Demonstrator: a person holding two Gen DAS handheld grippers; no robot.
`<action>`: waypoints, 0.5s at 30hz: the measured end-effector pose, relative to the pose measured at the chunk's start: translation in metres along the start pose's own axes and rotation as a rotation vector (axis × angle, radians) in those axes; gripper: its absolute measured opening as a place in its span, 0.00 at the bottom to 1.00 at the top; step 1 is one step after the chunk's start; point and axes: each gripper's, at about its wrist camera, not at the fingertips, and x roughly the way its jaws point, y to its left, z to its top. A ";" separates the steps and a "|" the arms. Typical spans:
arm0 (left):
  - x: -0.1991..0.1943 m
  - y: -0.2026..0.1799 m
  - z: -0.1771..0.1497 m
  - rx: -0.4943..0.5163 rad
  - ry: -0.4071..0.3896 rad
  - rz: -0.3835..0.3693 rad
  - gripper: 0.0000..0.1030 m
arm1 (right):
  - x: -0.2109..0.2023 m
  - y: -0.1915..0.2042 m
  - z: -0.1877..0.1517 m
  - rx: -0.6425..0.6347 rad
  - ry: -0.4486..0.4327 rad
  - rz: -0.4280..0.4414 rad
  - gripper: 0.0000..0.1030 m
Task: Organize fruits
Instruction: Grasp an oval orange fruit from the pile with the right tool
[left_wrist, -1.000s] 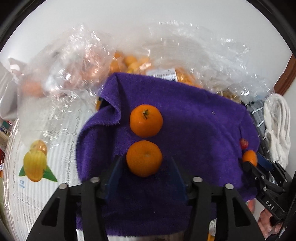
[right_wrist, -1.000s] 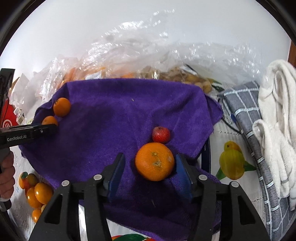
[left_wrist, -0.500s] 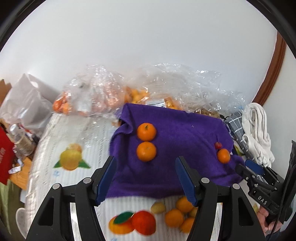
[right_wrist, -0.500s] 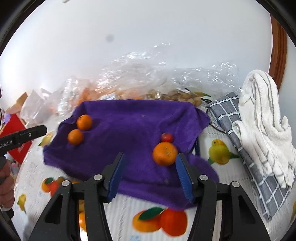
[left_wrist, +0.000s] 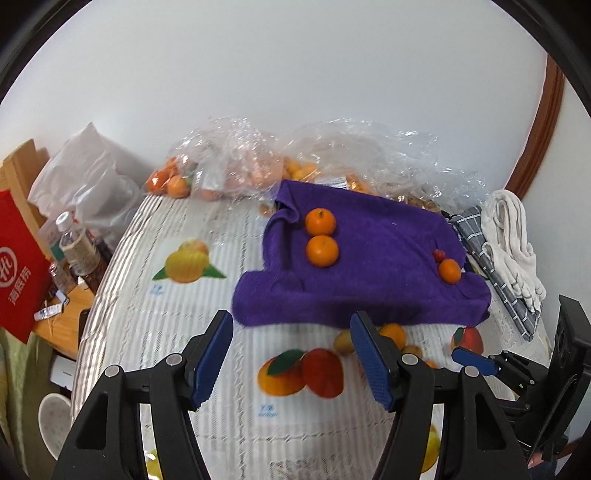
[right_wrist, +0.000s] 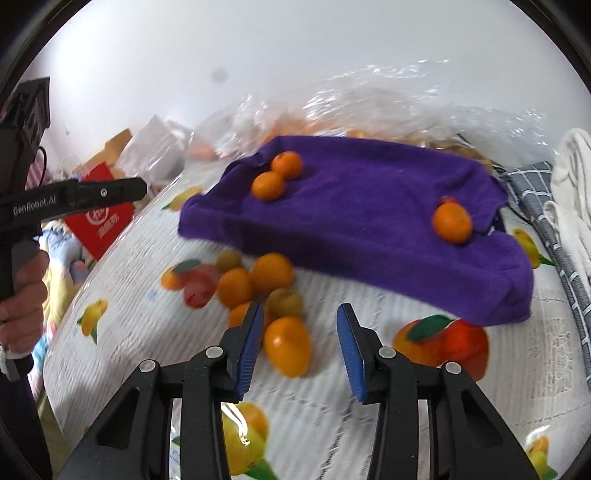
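Both hand-held grippers have been pulled back from the purple towel (left_wrist: 369, 266), the left hand-held gripper (left_wrist: 291, 354) and right hand-held gripper (right_wrist: 300, 341) wide apart and empty, with three oranges left far ahead on it, so the loose orange (right_wrist: 287, 346) between the right jaws is likely picked next.

The left wrist camera hangs back over the near edge of the table, facing the far wall across its own left gripper (left_wrist: 291, 354), with the purple towel (left_wrist: 369, 266) at middle range. The right wrist camera sits lower and closer, tilted down past the right gripper (right_wrist: 300, 341) onto loose oranges (right_wrist: 271, 273) just ahead. Both views take in the towel, its pair of oranges (right_wrist: 277, 175) and the plastic bags (left_wrist: 332, 155) behind it.
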 end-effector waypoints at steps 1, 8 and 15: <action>-0.001 0.003 -0.003 -0.005 0.001 0.004 0.62 | 0.002 0.003 -0.003 -0.002 0.009 0.003 0.40; -0.001 0.015 -0.019 -0.044 0.026 0.013 0.62 | 0.021 0.008 -0.017 -0.034 0.060 -0.035 0.33; 0.010 0.006 -0.034 -0.044 0.049 0.027 0.62 | 0.022 0.002 -0.021 -0.006 0.025 -0.033 0.31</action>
